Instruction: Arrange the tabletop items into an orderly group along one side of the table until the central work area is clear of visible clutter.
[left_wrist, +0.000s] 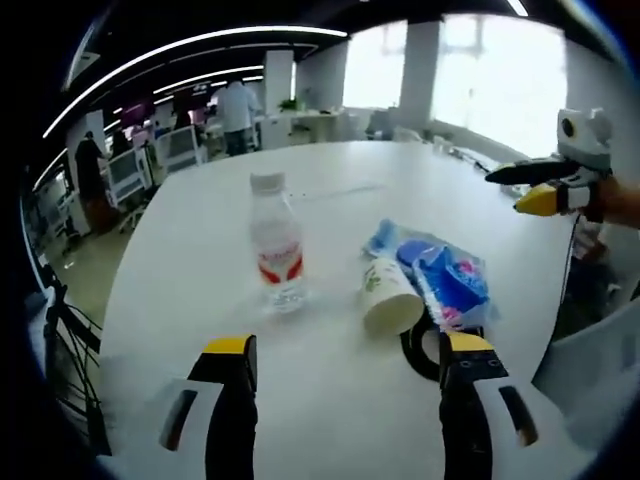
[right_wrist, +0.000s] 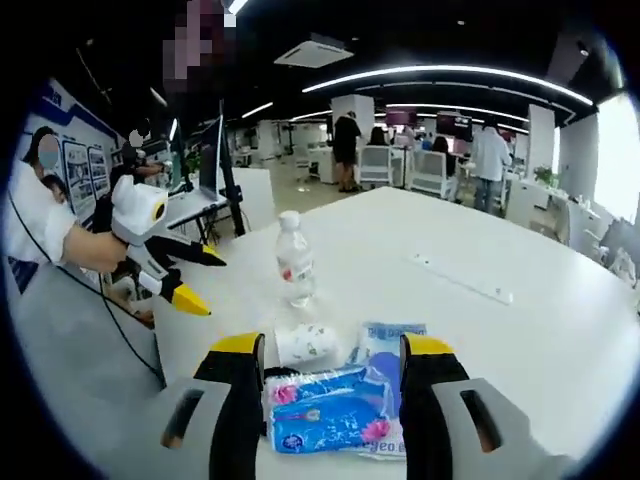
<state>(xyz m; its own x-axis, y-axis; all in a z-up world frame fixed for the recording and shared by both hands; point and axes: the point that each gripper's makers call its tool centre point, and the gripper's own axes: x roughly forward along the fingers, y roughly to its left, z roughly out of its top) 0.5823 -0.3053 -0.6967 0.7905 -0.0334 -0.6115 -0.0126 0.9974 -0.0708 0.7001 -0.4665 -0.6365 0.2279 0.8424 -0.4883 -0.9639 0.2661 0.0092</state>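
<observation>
Both tongs stand open and empty: right tongs (right_wrist: 332, 365) straddle the blue packet (right_wrist: 325, 420), left tongs (left_wrist: 350, 365) hover short of the tipped cup (left_wrist: 390, 295). Cup, packet, a black ring (left_wrist: 418, 352) and the bottle (left_wrist: 276, 250) cluster mid-surface (left_wrist: 400, 185). Risk, judged: nudging the cup rolls it; clipping the bottle topples it. Ample bare room beyond; edges well clear.

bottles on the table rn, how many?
1. The water bottle stands upright on the white table, left of the tipped paper cup in the left gripper view.
</observation>
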